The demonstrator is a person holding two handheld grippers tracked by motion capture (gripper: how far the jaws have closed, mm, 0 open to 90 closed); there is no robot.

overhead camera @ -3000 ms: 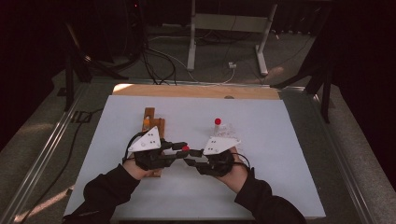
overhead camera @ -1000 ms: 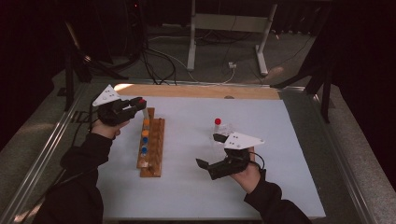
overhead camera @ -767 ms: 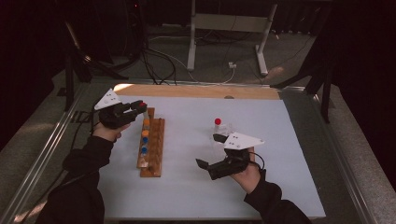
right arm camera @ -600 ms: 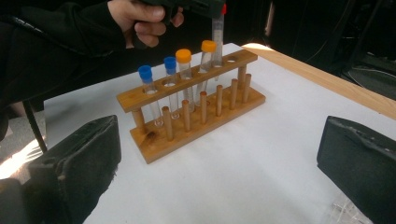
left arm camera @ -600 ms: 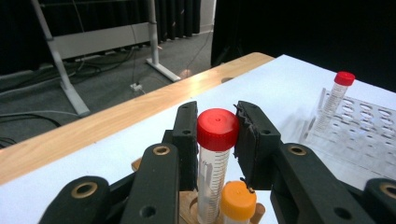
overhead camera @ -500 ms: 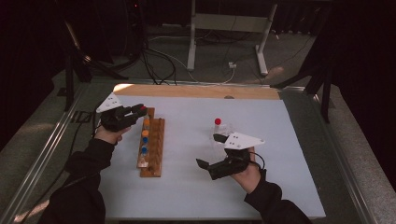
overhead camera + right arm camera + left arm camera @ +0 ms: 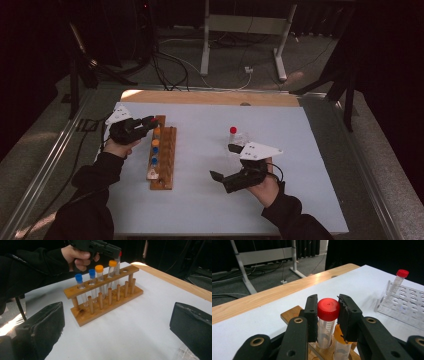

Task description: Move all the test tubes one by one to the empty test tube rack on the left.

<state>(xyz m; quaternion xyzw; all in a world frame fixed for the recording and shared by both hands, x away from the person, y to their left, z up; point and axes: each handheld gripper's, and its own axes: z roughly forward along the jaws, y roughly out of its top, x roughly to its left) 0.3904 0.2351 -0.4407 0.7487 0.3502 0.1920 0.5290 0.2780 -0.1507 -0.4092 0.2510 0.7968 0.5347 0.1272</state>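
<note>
Since a second ago, left gripper (image 7: 150,121) has swung in from the table's left edge to the far end of the wooden test-tube rack (image 7: 162,156); right gripper (image 7: 226,161) unmoved.

White table top (image 7: 300,150), bare wood strip along its far edge. Floor beyond: metal stand legs, loose cables.

Wooden rack, left of centre, long axis running away from the person. Holds two blue-capped tubes (image 7: 79,289), then two orange-capped tubes (image 7: 99,277), toward the far end.

Clear plastic rack (image 7: 405,303), right of centre, well apart from the wooden one; one red-capped tube stands in it (image 7: 395,286).

Left gripper jaws clamped on a red-capped tube (image 7: 327,320), upright, seated in a rack hole just beside an orange cap.

Right gripper jaws spread wide, holding nothing, low over bare table, near the plastic rack.
</note>
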